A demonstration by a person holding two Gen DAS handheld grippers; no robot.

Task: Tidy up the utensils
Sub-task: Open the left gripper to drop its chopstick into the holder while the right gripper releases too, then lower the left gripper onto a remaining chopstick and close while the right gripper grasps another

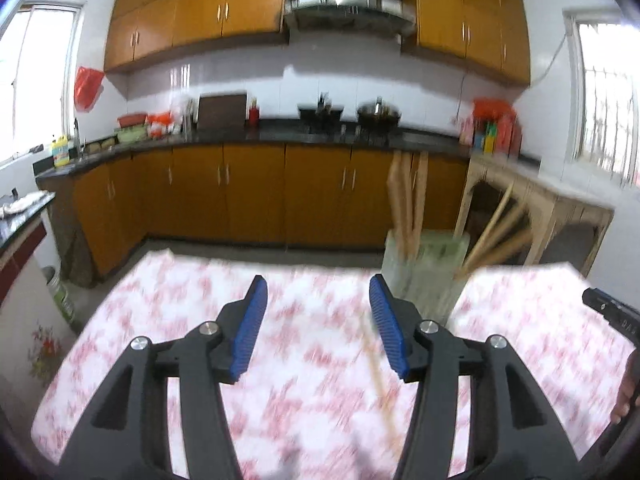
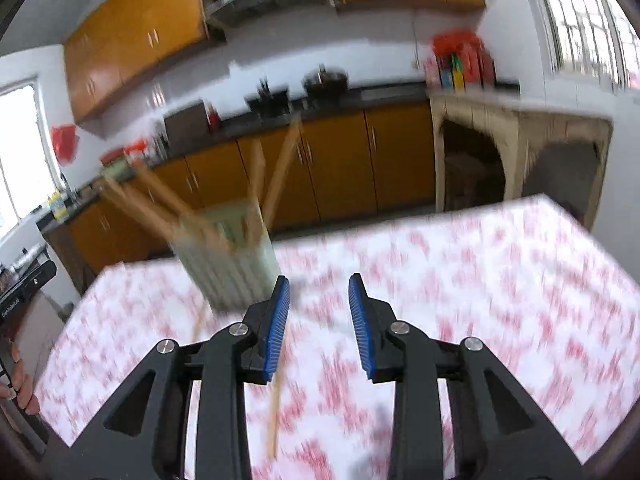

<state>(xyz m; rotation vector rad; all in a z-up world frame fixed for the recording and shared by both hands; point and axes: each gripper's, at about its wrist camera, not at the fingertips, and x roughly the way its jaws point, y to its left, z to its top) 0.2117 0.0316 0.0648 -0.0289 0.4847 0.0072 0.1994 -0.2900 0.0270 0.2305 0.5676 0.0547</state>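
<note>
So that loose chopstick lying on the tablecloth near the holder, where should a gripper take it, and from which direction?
Probably mid-shaft on the chopstick, coming from above with the jaws straddling its width. It lies flat on the tablecloth, thin and long, so the ends offer little. The left gripper is open and close. Blur hides its exact outline; the holder stands just beyond.

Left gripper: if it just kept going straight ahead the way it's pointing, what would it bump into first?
Probably nothing close by. The left gripper is open and points over the floral tablecloth; the holder with chopsticks stands off to its right. Beyond the table edge only floor and orange cabinets show, though blur makes depth uncertain.
</note>
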